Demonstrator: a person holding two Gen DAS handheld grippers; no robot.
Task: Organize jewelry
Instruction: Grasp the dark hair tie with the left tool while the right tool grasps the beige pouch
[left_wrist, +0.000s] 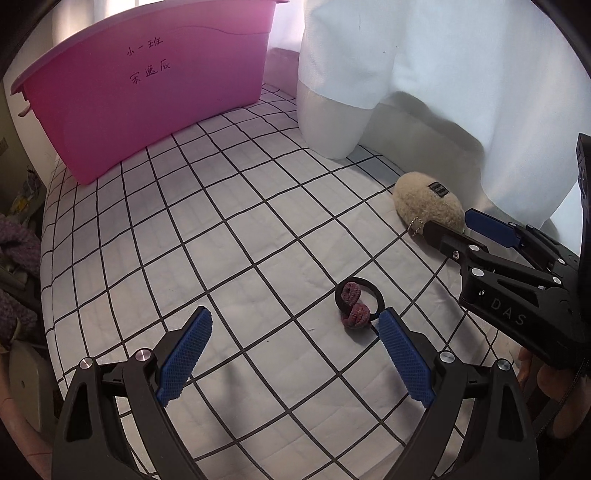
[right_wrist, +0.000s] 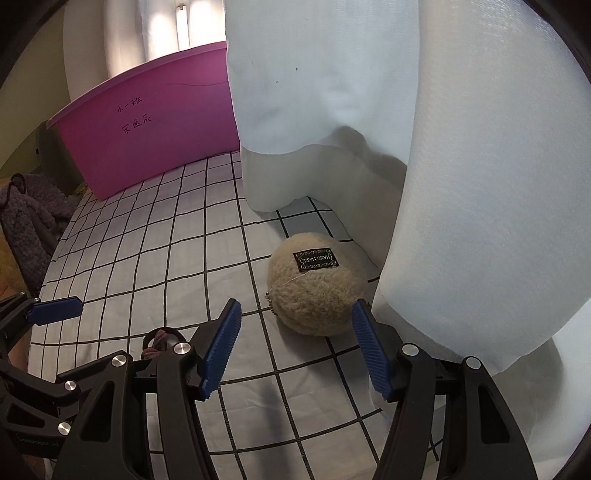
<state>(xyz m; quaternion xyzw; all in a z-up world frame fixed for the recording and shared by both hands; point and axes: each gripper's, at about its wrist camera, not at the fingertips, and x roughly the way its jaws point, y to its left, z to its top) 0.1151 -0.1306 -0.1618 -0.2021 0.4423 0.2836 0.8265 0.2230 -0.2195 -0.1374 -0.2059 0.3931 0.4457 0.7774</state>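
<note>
A black hair tie with a purple-red fabric knot (left_wrist: 356, 304) lies on the checked white cloth (left_wrist: 221, 229). My left gripper (left_wrist: 295, 325) is open and empty, its right fingertip just beside the tie. A beige plush pouch (right_wrist: 317, 286) with a black label and a small ball chain lies by the curtain; it also shows in the left wrist view (left_wrist: 428, 205). My right gripper (right_wrist: 295, 310) is open and empty, its fingertips at the pouch's near side. The right gripper also shows in the left wrist view (left_wrist: 452, 223). The hair tie (right_wrist: 160, 341) is partly hidden behind my right gripper's left finger.
A pink plastic tub (left_wrist: 147, 85) with handwritten characters stands at the back left. A white curtain (left_wrist: 443, 74) hangs down to the cloth at the back right. Purple fuzzy fabric (right_wrist: 29, 218) lies off the left edge.
</note>
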